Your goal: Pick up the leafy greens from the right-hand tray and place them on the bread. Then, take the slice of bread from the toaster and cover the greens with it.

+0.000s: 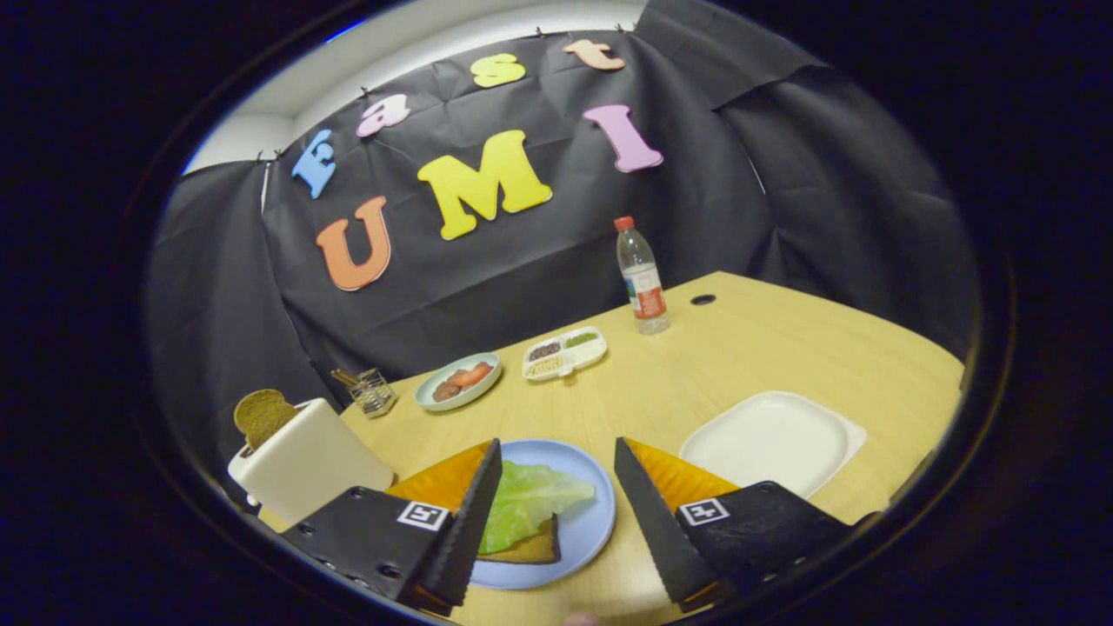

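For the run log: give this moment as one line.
gripper: open, empty | greens: on bread | toast: in toaster

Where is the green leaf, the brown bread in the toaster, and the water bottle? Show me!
Green lettuce leaf point(532, 502): gripper view, middle of the leaf, between the open fingers.
Brown bread slice in the white toaster point(263, 416): gripper view, its raised top half.
Clear plastic water bottle with red cap point(642, 280): gripper view, its label.

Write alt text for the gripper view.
The open tool hangs over a blue plate where leafy greens lie on bread. Beside it, a toaster holds a bread slice; a white tray sits on the wooden table.
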`<state>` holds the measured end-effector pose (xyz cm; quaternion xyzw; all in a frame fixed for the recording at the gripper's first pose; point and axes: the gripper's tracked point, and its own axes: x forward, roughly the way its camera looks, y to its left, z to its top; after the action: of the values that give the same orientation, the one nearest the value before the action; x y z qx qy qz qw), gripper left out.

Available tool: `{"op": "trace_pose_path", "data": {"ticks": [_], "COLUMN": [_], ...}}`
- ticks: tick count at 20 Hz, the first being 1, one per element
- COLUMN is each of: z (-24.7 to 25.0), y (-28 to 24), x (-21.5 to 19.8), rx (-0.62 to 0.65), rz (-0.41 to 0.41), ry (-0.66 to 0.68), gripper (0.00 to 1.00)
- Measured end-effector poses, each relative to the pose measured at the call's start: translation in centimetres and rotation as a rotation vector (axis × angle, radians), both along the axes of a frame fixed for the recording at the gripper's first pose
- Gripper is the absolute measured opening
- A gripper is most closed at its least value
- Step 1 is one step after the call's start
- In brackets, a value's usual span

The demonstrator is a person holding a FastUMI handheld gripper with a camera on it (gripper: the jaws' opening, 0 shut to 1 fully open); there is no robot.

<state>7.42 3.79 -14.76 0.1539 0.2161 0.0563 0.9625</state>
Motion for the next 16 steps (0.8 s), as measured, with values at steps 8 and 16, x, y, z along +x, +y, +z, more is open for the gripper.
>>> {"op": "trace_pose_path", "data": {"ticks": [8, 16], "z": [11.4, 12.5], "y": [9.8, 22.5], "x": [-2.4, -5.3], "rx": [-0.098, -0.073], "rz": [0.080, 0.221], "ry": [-0.218, -0.234], "gripper": [0.96, 0.96]}}
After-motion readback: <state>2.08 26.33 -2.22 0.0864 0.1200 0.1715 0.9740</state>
